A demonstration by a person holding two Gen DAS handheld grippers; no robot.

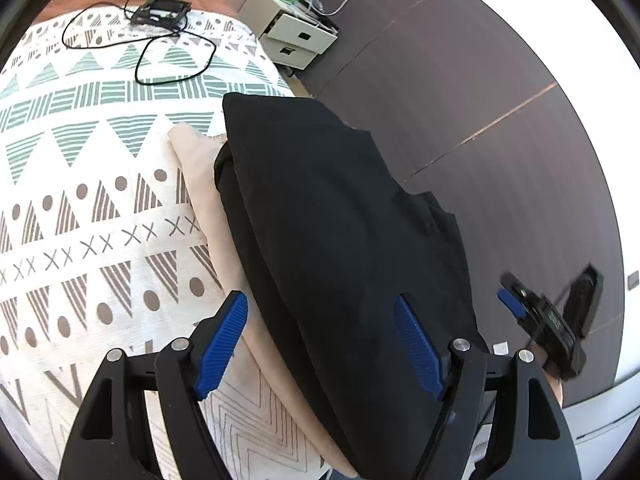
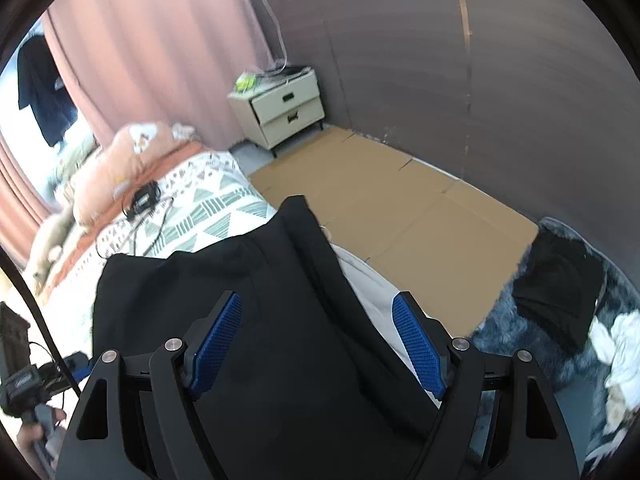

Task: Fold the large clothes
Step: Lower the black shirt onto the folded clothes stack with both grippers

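Patterned bed point(image 1: 80, 152) fills left; folded black garment point(image 1: 320, 220) lies on its right edge atop a beige cloth point(image 1: 200, 184). White nightstand point(image 1: 296, 36) far. Left gripper point(image 1: 320, 344) jaws wide, holding nothing; right gripper point(image 2: 316, 344) jaws wide above garment, pads clear.

The black garment point(image 1: 328, 216) hides the beige cloth point(image 1: 200, 184) beneath it.

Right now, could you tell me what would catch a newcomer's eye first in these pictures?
The folded black garment dominates, lying on a beige cloth at the edge of the patterned bed cover. Both the left gripper and right gripper stand open over it. Beyond, a cream nightstand sits against the dark wall.
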